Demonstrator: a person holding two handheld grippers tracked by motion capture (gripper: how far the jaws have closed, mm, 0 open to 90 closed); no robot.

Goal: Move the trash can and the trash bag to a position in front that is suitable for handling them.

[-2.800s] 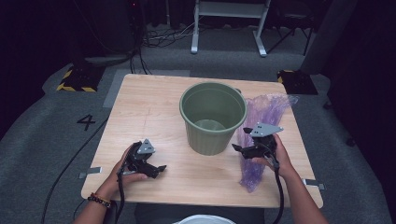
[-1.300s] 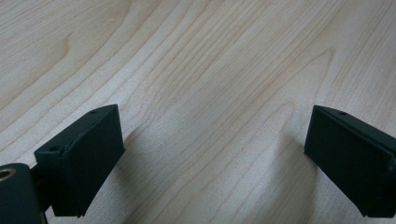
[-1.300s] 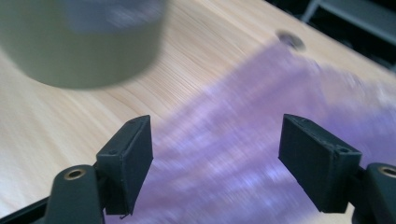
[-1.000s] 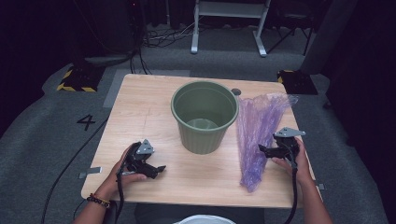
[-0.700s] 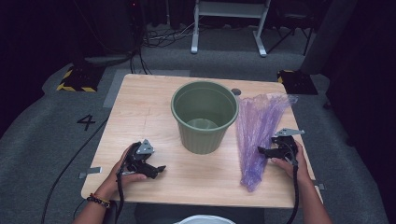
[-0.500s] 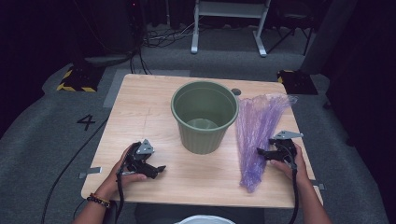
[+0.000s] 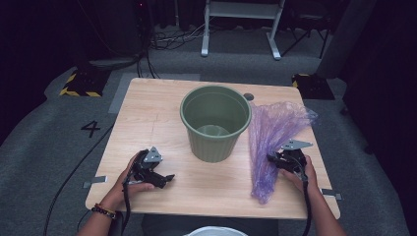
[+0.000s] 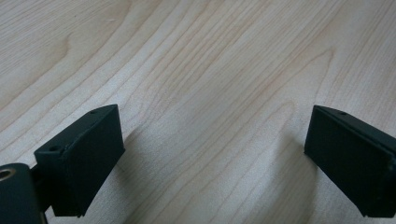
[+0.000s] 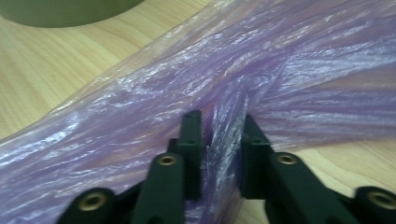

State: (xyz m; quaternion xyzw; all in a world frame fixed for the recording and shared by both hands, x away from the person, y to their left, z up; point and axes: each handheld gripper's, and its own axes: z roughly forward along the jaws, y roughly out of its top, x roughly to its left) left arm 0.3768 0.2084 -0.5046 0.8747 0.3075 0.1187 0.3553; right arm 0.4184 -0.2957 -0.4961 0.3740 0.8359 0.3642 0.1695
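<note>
A crumpled purple plastic bag (image 7: 275, 132) lies stretched along the right side of the wooden table (image 7: 147, 113), beside an upright green bucket (image 7: 215, 123). My right gripper (image 7: 272, 158) sits at the bag's right edge, about halfway along it. Its jaws have just been closing, and in the right gripper view a raised fold of the bag (image 9: 280, 70) is pinched between the right gripper (image 9: 219, 119) pads. The bucket's base (image 9: 70, 11) shows at the top left there. My left gripper (image 7: 167, 178) rests low at the table's front left. In its own view the left gripper (image 8: 215, 140) stands open over bare wood.
The bucket stands mid-table with something pale at its bottom. A white round object (image 7: 211, 231) pokes in at the near edge. Cables trail from both grippers off the front. Bare wood lies between the left gripper and the bucket.
The right gripper has shifted slightly left onto the bag's edge and its jaws have narrowed around a fold of plastic. The left hand and the bucket have stayed put.
</note>
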